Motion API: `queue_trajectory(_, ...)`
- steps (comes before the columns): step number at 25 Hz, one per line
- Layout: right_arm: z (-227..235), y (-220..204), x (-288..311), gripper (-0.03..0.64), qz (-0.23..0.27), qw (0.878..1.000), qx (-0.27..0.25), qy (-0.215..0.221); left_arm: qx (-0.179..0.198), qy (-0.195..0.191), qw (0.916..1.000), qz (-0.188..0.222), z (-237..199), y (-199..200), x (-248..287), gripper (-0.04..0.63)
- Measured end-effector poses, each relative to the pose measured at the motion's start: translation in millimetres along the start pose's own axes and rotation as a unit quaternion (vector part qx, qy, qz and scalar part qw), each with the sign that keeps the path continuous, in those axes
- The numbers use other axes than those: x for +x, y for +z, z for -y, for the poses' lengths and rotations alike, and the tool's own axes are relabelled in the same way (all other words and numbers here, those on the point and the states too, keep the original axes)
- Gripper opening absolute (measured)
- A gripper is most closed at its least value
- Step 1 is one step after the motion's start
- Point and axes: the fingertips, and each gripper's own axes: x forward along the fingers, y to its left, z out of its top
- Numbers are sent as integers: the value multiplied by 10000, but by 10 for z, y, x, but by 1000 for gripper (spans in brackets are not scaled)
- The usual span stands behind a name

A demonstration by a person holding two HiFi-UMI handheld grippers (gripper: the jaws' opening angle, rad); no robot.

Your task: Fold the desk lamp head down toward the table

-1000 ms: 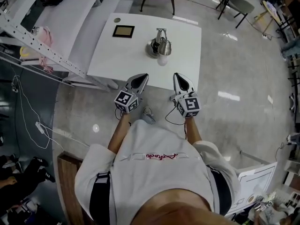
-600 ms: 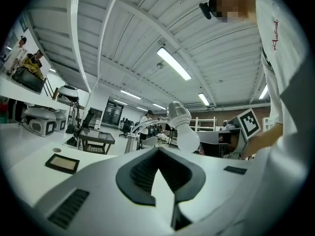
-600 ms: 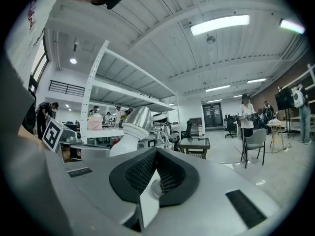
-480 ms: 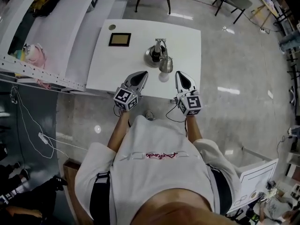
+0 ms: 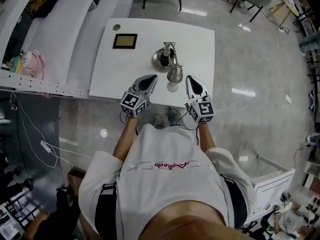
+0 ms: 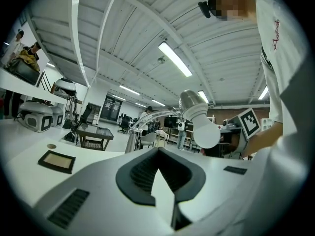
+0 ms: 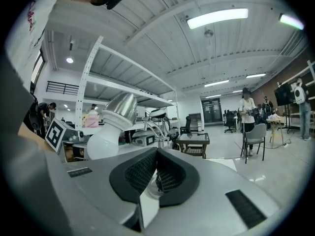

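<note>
**Both claws at the lamp, nothing held**

The left claw (image 5: 148, 80) and right claw (image 5: 193, 82) are fully closed and empty, over the lower edge of the desk (image 5: 200, 39). The desk lamp head (image 5: 175, 74) sits between them at frame centre, up above its base (image 5: 161, 59). This looks like the approach. Next, a claw must press or grip the head and swing it down. Bare desk lies to the right, and the framed panel (image 5: 125, 41) at upper left is well apart.

From the person's head, one camera looks steeply down on the white table (image 5: 200, 44); two gripper cameras look level across it, sharing the desk lamp (image 5: 174, 73) close ahead.
</note>
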Motion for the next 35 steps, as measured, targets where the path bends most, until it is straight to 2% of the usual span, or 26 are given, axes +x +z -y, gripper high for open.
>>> queue_trajectory(9, 132, 83, 334, 25, -11, 9992, 9, 402, 33, 285, 9996, 16, -217, 92, 237, 23)
queue_trajectory(14, 152, 63, 401, 25, -63, 9986, -8, 531, 79, 295, 9995, -68, -247, 46, 298, 23)
queue_trajectory(28, 62, -455, 258, 25, -501, 9966, 361, 553, -197, 373, 9982, -419, -268, -400, 275, 23)
queue_trajectory(32, 18, -533, 235, 25, -580, 9957, 409, 601, -173, 397, 9980, -464, -274, -496, 249, 23)
queue_trajectory(35, 11, -571, 210, 25, -621, 9953, 413, 617, -5, 393, 9986, -350, -256, -504, 238, 23)
